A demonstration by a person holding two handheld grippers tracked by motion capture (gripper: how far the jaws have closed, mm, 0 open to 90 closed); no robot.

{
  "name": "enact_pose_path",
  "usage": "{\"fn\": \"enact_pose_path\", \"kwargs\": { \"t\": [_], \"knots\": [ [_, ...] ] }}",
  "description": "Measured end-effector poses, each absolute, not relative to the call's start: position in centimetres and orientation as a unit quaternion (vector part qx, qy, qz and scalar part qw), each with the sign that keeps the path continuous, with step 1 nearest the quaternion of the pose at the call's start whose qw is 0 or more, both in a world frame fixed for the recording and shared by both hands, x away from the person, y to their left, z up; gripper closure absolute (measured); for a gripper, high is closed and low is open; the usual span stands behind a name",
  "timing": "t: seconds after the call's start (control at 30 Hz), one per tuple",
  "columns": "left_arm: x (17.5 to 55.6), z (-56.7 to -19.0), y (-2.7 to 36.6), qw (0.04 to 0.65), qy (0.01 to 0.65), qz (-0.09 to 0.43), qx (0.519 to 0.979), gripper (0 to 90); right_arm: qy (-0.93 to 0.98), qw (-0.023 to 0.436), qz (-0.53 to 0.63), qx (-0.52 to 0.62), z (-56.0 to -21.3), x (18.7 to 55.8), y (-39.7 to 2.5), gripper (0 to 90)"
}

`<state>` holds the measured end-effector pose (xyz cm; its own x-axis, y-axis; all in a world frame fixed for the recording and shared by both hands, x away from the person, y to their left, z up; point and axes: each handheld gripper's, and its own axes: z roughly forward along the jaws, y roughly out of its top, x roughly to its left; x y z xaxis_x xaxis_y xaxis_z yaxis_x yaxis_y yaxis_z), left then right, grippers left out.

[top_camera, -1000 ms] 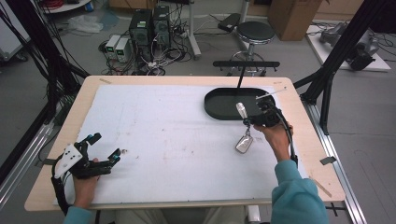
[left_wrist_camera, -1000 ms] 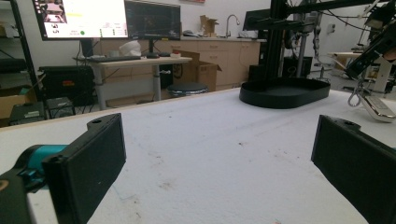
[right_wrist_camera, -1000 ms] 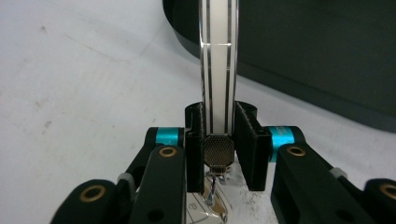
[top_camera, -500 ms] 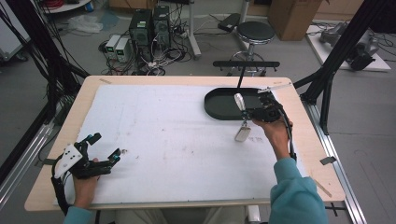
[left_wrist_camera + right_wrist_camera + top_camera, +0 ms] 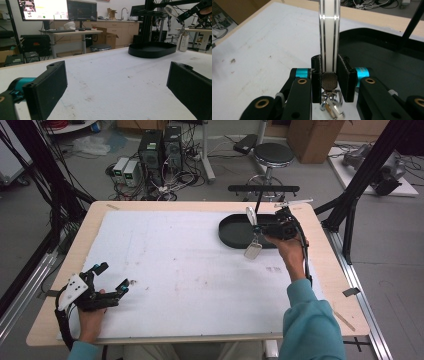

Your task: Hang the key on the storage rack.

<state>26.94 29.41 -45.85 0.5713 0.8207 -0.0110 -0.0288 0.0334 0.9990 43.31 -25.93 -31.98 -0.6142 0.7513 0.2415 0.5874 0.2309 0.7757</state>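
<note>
My right gripper (image 5: 258,227) (image 5: 329,75) is shut on a white flat keychain bar (image 5: 250,213) (image 5: 329,32) that points up out of its jaws. A metal ring (image 5: 329,100) and a white tag (image 5: 253,251) (image 5: 183,42) hang below it, over the front rim of the black oval tray (image 5: 226,233) (image 5: 152,51) (image 5: 387,55). My left gripper (image 5: 124,285) (image 5: 117,87) rests low at the table's front left, open, with nothing between its wide-apart jaws.
A white mat (image 5: 175,270) covers most of the wooden table (image 5: 345,285). Behind the far edge stand a black bar stand (image 5: 263,188), a stool (image 5: 273,155) and computers (image 5: 160,145) on the floor. Black frame posts (image 5: 360,185) flank the table.
My right gripper has risen and moved toward the tray with the keychain, lifting the tag off the mat. The left gripper has not moved.
</note>
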Motion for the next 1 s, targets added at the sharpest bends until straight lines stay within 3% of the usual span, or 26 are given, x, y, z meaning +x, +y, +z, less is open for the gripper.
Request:
{"fn": "enact_pose_path", "kwargs": {
  "t": [0.63,1.0],
  "knots": [
    [26.9,-45.8,29.4,0.641,0.323,0.331,0.612,3.5,0.764,0.087,0.497,0.402,-30.8,45.7,-24.5,75.4],
    [26.9,-45.8,29.4,0.642,0.324,0.331,0.611,3.4,0.754,0.062,0.529,0.384,-31.7,47.8,-23.9,75.4]
  ]
}}
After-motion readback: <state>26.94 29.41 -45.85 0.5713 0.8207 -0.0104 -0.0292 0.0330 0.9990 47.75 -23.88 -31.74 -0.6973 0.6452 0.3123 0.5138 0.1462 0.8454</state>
